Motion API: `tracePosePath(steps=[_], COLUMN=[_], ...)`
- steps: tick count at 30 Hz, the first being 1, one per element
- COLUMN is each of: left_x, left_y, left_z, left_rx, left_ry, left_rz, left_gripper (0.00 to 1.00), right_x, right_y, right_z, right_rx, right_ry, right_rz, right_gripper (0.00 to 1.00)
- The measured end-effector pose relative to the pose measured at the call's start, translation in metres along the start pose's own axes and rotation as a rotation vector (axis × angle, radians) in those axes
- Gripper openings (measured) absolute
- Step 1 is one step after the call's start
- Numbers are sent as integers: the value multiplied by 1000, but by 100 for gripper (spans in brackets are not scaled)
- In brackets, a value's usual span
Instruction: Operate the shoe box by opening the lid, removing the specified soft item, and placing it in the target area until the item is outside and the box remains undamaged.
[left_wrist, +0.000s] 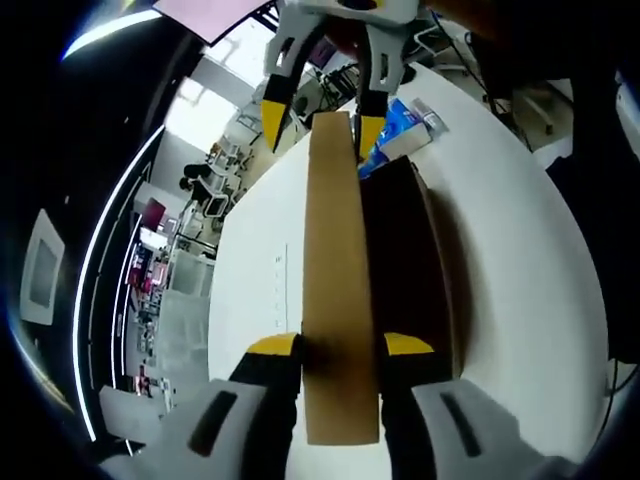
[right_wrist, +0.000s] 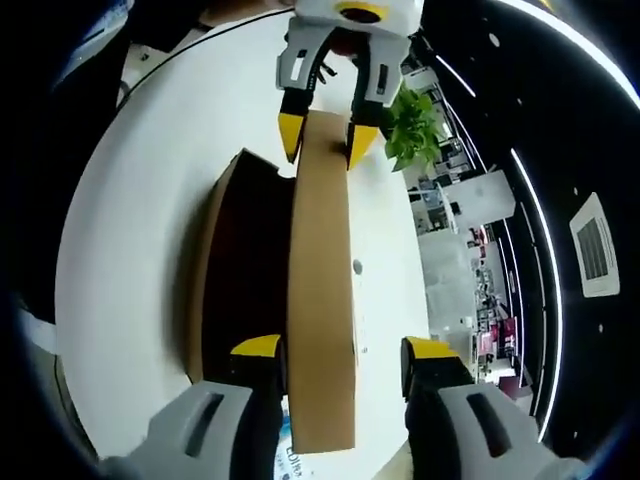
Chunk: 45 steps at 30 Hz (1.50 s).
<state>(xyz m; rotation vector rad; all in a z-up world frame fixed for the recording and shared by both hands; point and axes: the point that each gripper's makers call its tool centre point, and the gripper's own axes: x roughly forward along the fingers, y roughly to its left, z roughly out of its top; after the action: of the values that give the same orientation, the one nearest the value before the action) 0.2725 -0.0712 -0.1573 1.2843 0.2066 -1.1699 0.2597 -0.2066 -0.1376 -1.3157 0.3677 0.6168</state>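
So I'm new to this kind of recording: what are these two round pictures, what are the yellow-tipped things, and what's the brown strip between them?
No robot arm here: a person holds a pair of tongs in each hand, and a fisheye camera rides on each pair. In the left gripper view, the left tongs rise from the bottom and the right tongs face them from the top. The right gripper view is the mirror case: right tongs below, left tongs above.

The brown strip is the cardboard lid of a shoe box, seen edge-on and lifted, with one pair of tongs at each end. The box stands open and dark inside on a white table. A blue packet lies beyond it. The soft item isn't visible inside.
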Motion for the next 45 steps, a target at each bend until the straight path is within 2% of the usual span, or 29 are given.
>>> tracePosePath(steps=[4,8,16,19,26,31,41,45], left_x=[0,0,1,3,3,4,7,9], left_y=[-1,-2,-7,-13,-10,-12,-25,-31], left_z=[-1,0,-3,-3,-6,-4,-6,-10], left_rx=[6,3,33,55,64,55,71,87], left_ry=[2,-3,-6,6,27,8,17,32], left_rz=[-3,-6,0,-2,16,29,44,63], left_gripper=[31,31,31,31,31,31,30,30], right_x=[3,6,8,9,10,11,10,10], right_y=[2,15,21,29,29,33,48,54], right_z=[-1,-2,-2,0,-2,-3,0,1], right_rx=[11,1,-22,-83,-74,-79,-69,-52], right_ry=[1,4,7,9,23,34,40,19], right_rz=[9,71,60,69,67,49,8,-23], right_gripper=[44,28,28,28,29,29,28,28])
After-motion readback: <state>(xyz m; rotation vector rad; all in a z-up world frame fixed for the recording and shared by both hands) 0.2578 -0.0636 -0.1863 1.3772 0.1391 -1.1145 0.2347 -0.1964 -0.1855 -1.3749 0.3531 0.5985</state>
